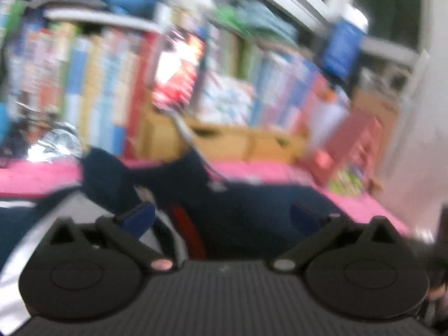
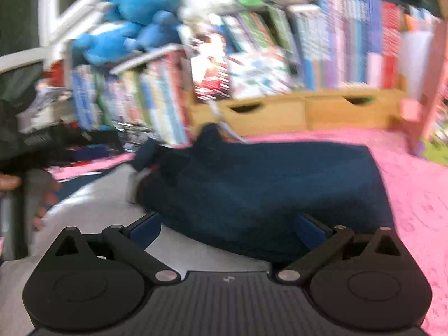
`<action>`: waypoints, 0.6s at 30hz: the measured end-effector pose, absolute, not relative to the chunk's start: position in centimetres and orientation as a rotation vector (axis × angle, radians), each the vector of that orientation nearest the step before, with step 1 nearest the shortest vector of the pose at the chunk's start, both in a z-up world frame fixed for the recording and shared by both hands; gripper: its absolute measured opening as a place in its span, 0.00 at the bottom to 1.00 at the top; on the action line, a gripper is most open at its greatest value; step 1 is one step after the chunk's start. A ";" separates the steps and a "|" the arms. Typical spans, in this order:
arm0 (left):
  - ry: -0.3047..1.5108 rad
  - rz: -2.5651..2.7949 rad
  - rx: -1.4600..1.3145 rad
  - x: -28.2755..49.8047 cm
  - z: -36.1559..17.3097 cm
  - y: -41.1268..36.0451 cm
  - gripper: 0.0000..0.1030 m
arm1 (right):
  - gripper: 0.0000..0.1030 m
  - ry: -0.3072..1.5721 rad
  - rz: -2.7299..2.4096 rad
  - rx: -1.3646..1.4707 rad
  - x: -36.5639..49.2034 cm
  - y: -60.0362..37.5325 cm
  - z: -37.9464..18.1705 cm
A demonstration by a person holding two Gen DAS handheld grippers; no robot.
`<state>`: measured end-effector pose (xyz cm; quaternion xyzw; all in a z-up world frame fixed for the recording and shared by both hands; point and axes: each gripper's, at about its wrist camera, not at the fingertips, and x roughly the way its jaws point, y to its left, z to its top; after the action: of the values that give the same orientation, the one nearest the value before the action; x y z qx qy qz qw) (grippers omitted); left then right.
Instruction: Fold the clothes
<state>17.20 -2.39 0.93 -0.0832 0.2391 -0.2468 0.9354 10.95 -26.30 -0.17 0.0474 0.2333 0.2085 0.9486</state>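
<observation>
A navy garment [image 1: 252, 204] with a grey panel [image 1: 70, 212] and a red stripe [image 1: 187, 229] lies bunched on a pink blanket [image 1: 350, 207]. My left gripper [image 1: 221, 218] hovers just over it, open, with its blue pads far apart and nothing pinched. In the right wrist view the same navy garment [image 2: 266, 184] is spread ahead, its grey part [image 2: 98, 204] to the left. My right gripper [image 2: 228, 231] is open too; the garment's near edge lies between its wide-set pads without being pressed. Both views are blurred.
Rows of books [image 2: 350, 44] and wooden drawers [image 2: 280, 112] line the back of the blanket [image 2: 414, 190]. Blue plush toys [image 2: 126, 25] sit on top. A pink box [image 1: 352, 145] stands at the right. A person's hand [image 2: 42, 196] shows at the left edge.
</observation>
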 end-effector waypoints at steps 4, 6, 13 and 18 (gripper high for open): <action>0.642 -0.631 -0.062 18.6 -1.3 -4.8 1.00 | 1.00 0.446 0.435 0.037 10.4 -25.1 0.4; 0.721 -0.673 -0.021 19.2 -2.3 -5.8 1.00 | 1.00 0.451 0.427 0.045 10.4 -25.2 0.3; 0.708 -0.648 0.033 18.9 -3.3 -6.8 1.00 | 1.00 0.467 0.372 0.129 10.6 -27.2 -0.3; 0.700 -0.572 0.242 18.1 -3.6 -9.4 1.00 | 1.00 0.476 0.356 0.141 10.5 -27.7 -0.6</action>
<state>18.10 -9.38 -3.62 0.1166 0.3372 -0.2759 0.8925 10.54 -27.70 -0.60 0.0692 0.2343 0.1753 0.9537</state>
